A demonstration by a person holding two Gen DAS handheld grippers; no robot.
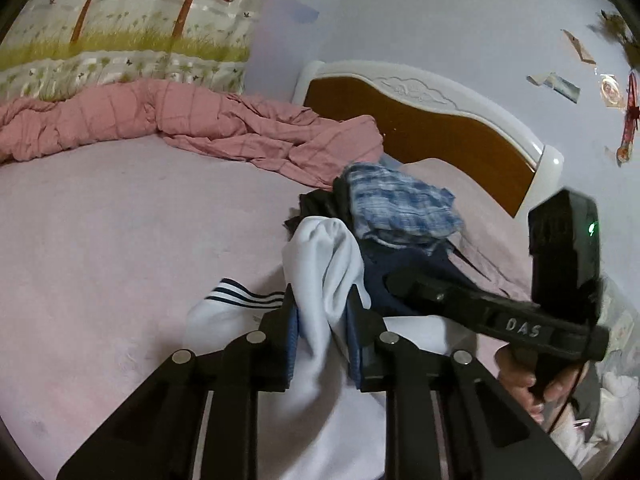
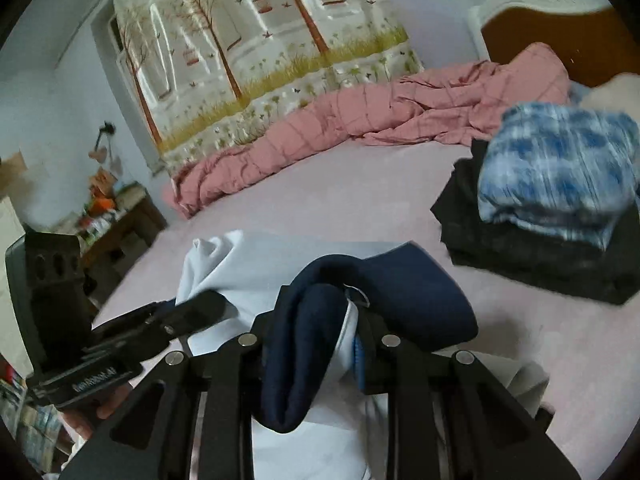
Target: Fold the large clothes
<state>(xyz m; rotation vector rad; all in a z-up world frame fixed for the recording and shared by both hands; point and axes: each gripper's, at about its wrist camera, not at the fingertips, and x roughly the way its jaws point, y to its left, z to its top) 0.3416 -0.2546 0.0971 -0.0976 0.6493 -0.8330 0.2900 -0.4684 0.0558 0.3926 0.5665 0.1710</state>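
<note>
Left gripper [image 1: 322, 336]: jaws pinching a bunched white fold of the white-and-navy garment [image 1: 320, 280]; cloth fills the gap between the blue pads [image 1: 294, 340]. In the left wrist view the striped navy trim sits at about 10 o'clock of the gripper.

Garment: lower part lies on the pink bed [image 1: 120, 260], just in front of both grippers; the gripped part looks lifted off it.

Right gripper [image 2: 316, 344]: jaws clamped on the navy part of the same garment, white lining showing beside one pad. Its body also shows at 3 o'clock in the left wrist view, with the person's hand [image 1: 520, 380] below it.

Stack of folded clothes [image 2: 552, 208] (blue plaid on black): 2 o'clock in the right wrist view, apart from the garment. Crumpled pink blanket [image 2: 360, 128] at 12 o'clock, against the far edge of the bed, with the headboard [image 1: 420, 120] further right.

Step in hand, my read: lift and spread the garment for the first fold.
- Pull both grips apart evenly until the edge between them goes taut; both grips hold bunched cloth, so expect twist.
- Keep both grippers level so the hem hangs straight.
- Lay it down on the open bed at 9–10 o'clock, clear of the stack.
- Risk: thick navy bunch slipping from the right grip.
</note>
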